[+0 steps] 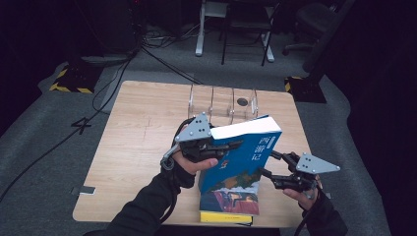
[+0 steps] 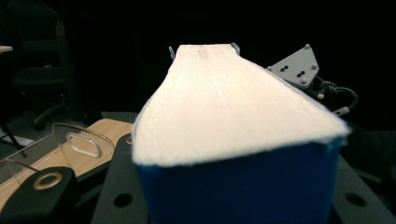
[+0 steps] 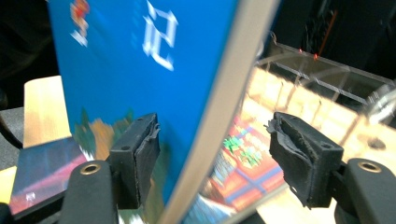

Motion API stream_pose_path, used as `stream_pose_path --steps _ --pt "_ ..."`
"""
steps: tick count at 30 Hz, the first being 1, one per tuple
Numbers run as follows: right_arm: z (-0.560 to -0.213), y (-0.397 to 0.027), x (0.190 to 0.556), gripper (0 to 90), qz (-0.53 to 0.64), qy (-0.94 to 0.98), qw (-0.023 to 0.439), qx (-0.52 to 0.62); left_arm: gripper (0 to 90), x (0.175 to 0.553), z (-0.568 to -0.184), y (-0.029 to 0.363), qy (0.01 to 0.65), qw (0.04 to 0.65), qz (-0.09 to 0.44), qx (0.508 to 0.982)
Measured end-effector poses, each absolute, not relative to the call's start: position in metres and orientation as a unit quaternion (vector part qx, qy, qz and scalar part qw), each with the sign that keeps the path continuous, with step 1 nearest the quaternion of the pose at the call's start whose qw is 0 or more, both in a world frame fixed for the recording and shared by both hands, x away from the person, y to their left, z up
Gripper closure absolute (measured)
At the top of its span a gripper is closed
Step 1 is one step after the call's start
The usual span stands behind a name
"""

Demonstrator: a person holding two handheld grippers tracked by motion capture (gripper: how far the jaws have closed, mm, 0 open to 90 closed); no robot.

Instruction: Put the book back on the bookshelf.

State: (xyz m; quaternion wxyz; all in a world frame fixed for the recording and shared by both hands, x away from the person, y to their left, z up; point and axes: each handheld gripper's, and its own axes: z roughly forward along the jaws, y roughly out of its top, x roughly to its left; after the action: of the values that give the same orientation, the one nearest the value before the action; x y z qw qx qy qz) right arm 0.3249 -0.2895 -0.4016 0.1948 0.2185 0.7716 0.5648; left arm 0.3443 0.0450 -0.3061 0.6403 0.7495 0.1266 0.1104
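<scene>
Two books: a yellow-edged book (image 1: 226, 214) lies at the table's (image 1: 137, 142) six o'clock; above it, the left gripper (image 1: 231, 145) clamps the blue book (image 1: 246, 152), tilted. The right gripper (image 3: 212, 158) straddles its lower edge, one pad touching, the other clear. A clear acrylic rack (image 1: 223, 104) stands at twelve o'clock.

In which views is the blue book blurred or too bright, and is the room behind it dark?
High view: blue book sharp, table lit, room behind dim. Left gripper view: page edge close, overexposed and soft; background black. Right gripper view: cover lettering smeared by blur; the jaw pads are sharper.
</scene>
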Motion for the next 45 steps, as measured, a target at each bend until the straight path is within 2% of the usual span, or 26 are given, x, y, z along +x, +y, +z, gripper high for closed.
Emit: stream_pose_path --steps 10,15,25,29,45 --pt "-0.426 -0.324 0.338 34.1 0.538 0.765 0.210 0.285 59.9 0.343 -0.283 0.049 0.146 0.611 0.166 0.760" --pt "-0.435 -0.337 0.343 34.4 0.534 0.755 0.217 0.313 60.0 0.353 -0.275 0.068 0.182 0.597 0.204 0.754" --pt "-0.443 -0.341 0.345 34.7 0.528 0.755 0.210 0.327 60.0 0.371 -0.275 0.107 0.252 0.567 0.270 0.737" --pt "-0.446 -0.339 0.346 34.7 0.525 0.759 0.205 0.325 60.0 0.375 -0.276 0.111 0.267 0.551 0.299 0.733" --pt "-0.454 -0.332 0.348 35.4 0.510 0.780 0.182 0.314 59.9 0.431 -0.267 0.122 0.345 0.502 0.290 0.738"
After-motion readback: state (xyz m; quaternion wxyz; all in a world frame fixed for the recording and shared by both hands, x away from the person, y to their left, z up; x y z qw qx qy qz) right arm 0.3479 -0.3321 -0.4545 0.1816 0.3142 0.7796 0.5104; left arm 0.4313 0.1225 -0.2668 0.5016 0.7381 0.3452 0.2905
